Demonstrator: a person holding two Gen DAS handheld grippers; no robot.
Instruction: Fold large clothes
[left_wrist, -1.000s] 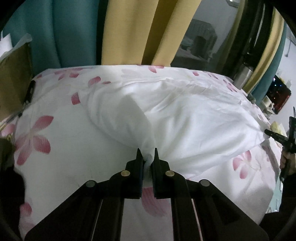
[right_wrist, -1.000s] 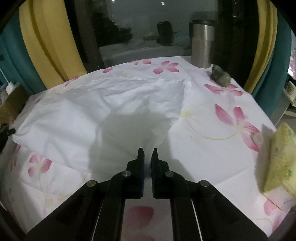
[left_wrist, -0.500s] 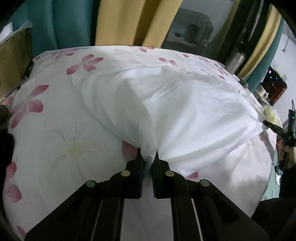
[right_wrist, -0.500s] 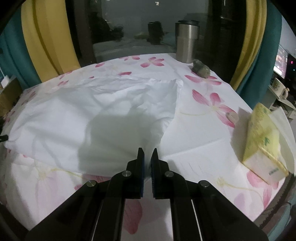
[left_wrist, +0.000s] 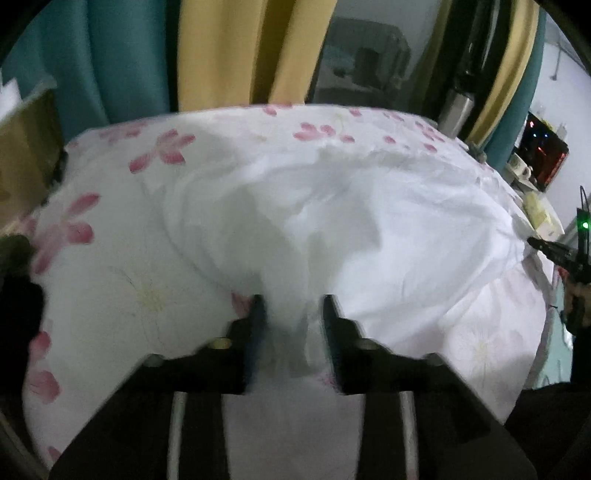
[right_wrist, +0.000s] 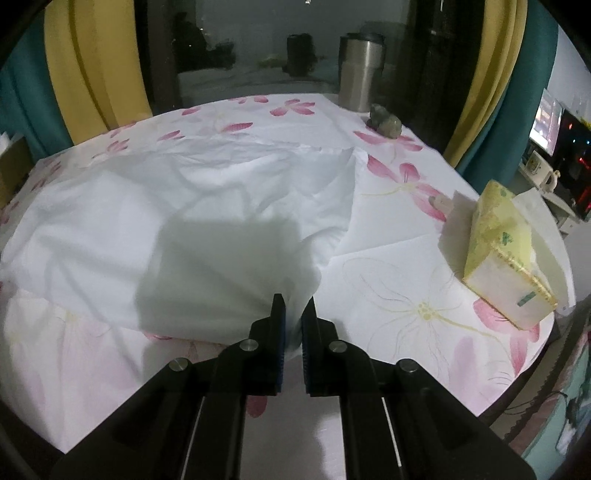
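We noted the white garment (right_wrist: 207, 221) lying spread across a round table (right_wrist: 406, 295) covered in a pink-flowered cloth, teal and yellow curtains (left_wrist: 229, 51) behind. Left gripper (left_wrist: 291, 306) had just been opening, jaws apart with fabric loose between them. Right gripper (right_wrist: 293, 306) pinched a garment corner. Steel tumbler (right_wrist: 360, 70) and tissue pack (right_wrist: 502, 254) stood near the rim.

The right gripper (right_wrist: 293, 308) has its jaws nearly together, and they pinch the near corner of the white garment (right_wrist: 192, 218). The garment lies spread on the flowered tablecloth (right_wrist: 406, 295). A yellow tissue pack (right_wrist: 506, 254) lies at the right – well apart from the garment. A steel tumbler (right_wrist: 360, 72) stands at the far edge, a small greenish figurine (right_wrist: 384, 122) just beside it.
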